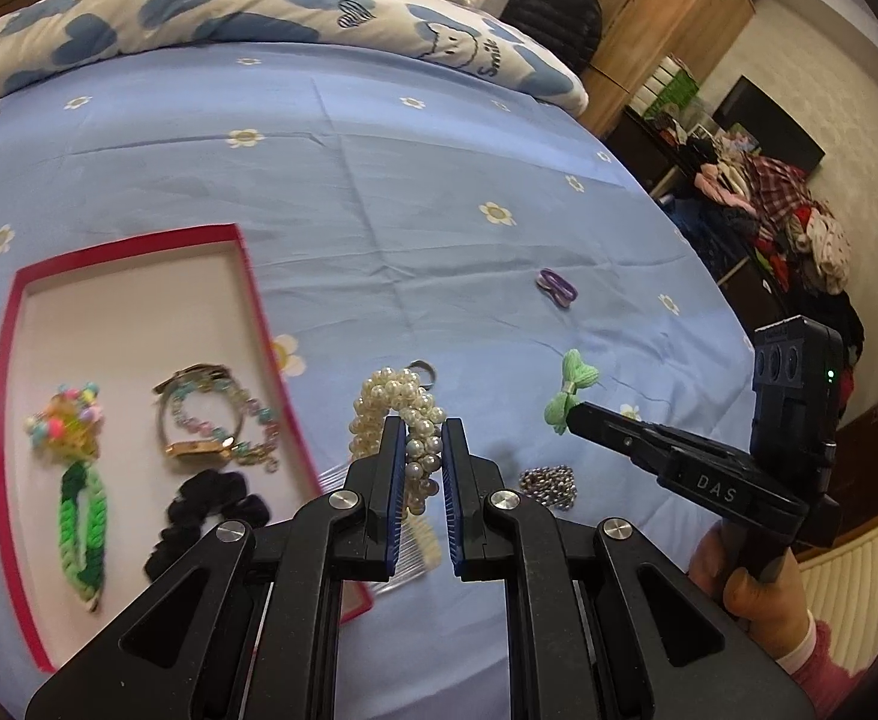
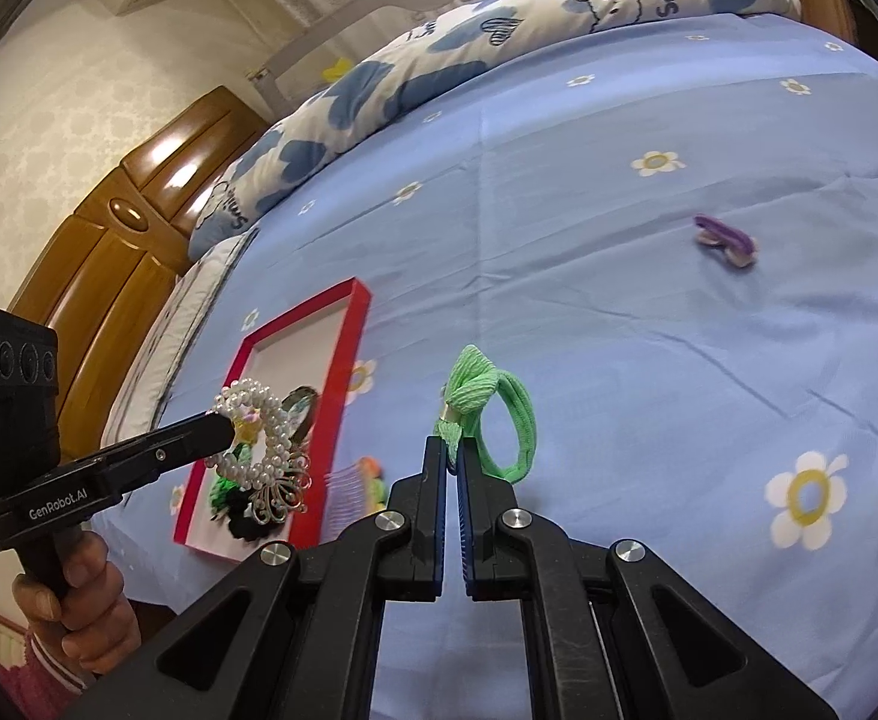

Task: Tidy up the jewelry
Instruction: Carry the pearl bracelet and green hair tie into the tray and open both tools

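My left gripper (image 1: 423, 427) is shut on a pearl hair tie (image 1: 399, 399), held above the blue bedsheet just right of the red tray (image 1: 240, 252). In the right wrist view the same pearl hair tie (image 2: 261, 441) hangs from the left gripper (image 2: 230, 429) in front of the red tray (image 2: 348, 354). My right gripper (image 2: 451, 445) is shut on a green bow hair tie (image 2: 490, 405), whose loop hangs to the right. The left wrist view shows the right gripper (image 1: 574, 417) pinching the green bow (image 1: 568, 390).
In the tray lie a beaded flower (image 1: 63, 426), a green braided clip (image 1: 84, 528), a gold watch (image 1: 198, 450) and a black scrunchie (image 1: 210, 510). A purple hair tie (image 1: 556, 287), a metal chain (image 1: 550, 486) and a clear comb (image 1: 417, 543) lie on the sheet.
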A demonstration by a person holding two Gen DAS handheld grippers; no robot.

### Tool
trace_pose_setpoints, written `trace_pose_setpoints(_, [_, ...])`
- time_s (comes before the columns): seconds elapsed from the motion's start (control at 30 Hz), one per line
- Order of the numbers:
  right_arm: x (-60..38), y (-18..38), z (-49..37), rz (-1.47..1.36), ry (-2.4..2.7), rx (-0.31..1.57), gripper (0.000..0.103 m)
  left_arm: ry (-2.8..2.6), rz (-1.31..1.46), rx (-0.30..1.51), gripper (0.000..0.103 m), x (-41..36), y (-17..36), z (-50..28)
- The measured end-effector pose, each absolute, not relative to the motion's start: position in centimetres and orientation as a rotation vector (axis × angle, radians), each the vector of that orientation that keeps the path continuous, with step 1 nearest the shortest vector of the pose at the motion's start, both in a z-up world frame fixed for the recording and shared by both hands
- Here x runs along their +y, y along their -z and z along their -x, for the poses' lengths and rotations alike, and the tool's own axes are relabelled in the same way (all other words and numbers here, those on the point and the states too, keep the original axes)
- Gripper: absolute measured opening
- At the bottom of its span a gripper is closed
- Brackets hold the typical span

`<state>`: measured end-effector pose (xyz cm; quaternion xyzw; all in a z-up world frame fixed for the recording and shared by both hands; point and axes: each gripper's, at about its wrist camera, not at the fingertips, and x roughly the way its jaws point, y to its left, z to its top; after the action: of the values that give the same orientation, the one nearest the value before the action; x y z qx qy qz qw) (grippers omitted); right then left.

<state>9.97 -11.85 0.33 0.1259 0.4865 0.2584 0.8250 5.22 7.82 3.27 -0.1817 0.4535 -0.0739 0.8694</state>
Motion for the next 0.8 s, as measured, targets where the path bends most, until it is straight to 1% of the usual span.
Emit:
trace_pose_setpoints(0.4, [-6.8,-0.8,-8.5,-0.231,-0.636,1.041,0.003,0.084,0.464,0.91,0.01,12.4,-3.6,-2.2])
trace_pose_setpoints(0.8, [-1.4,-1.0,-7.3,-0.192,-0.746,1.053,0.003,-0.026,0.466,0.878,0.01,16.6,-4.0,0.9])
